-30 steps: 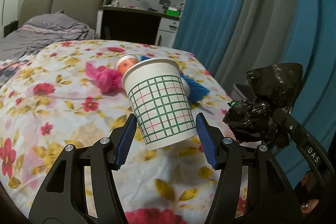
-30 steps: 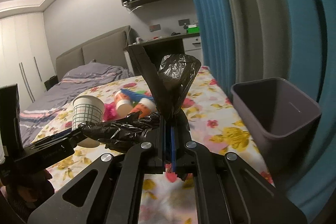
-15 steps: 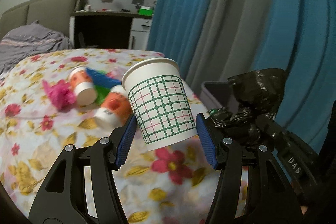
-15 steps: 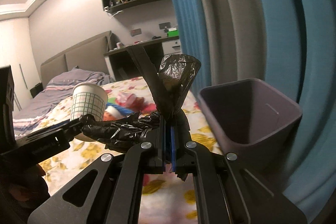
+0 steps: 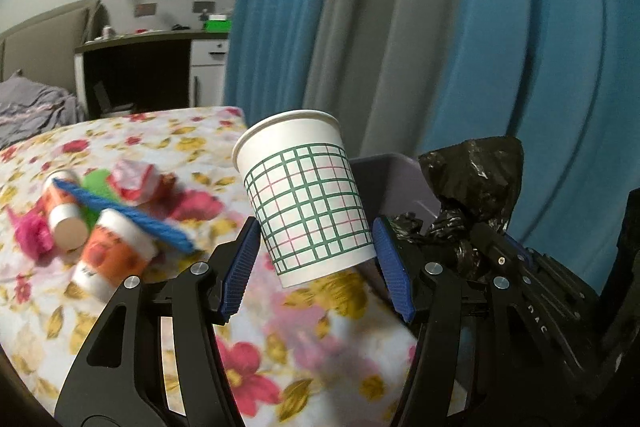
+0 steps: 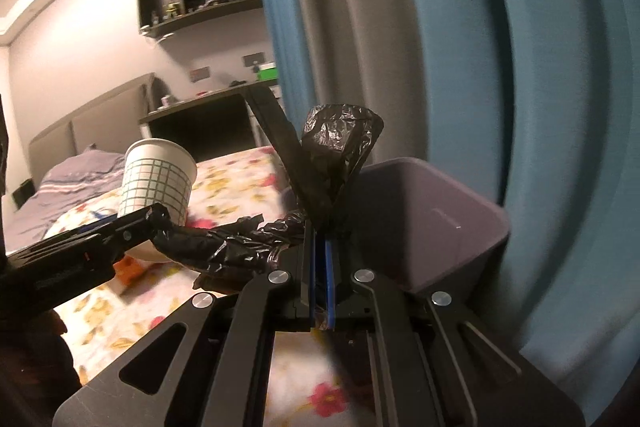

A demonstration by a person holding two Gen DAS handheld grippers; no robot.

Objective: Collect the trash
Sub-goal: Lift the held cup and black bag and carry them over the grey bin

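Observation:
My left gripper (image 5: 314, 259) is shut on a white paper cup (image 5: 308, 195) with a green grid pattern and holds it tilted in the air above the bed's edge. The cup also shows in the right wrist view (image 6: 158, 183). My right gripper (image 6: 320, 239) is shut on a crumpled black plastic bag (image 6: 336, 155), which also shows at the right in the left wrist view (image 5: 472, 187). A grey-purple trash bin (image 6: 440, 219) stands just beyond both grippers, beside the bed; its rim shows behind the cup in the left wrist view (image 5: 388, 167).
On the flowered bedspread (image 5: 120, 131) lie two orange-and-white cups (image 5: 108, 259), a blue strip (image 5: 132, 219), a pink tuft (image 5: 32, 231), a green scrap and a red-white wrapper (image 5: 136, 179). Blue and grey curtains (image 5: 440, 27) hang behind the bin. A dark desk (image 5: 136, 67) stands far back.
Both grippers have swung right, away from the pile on the bed and toward the bin. The bin now looms larger. The cup and the bag stay gripped.

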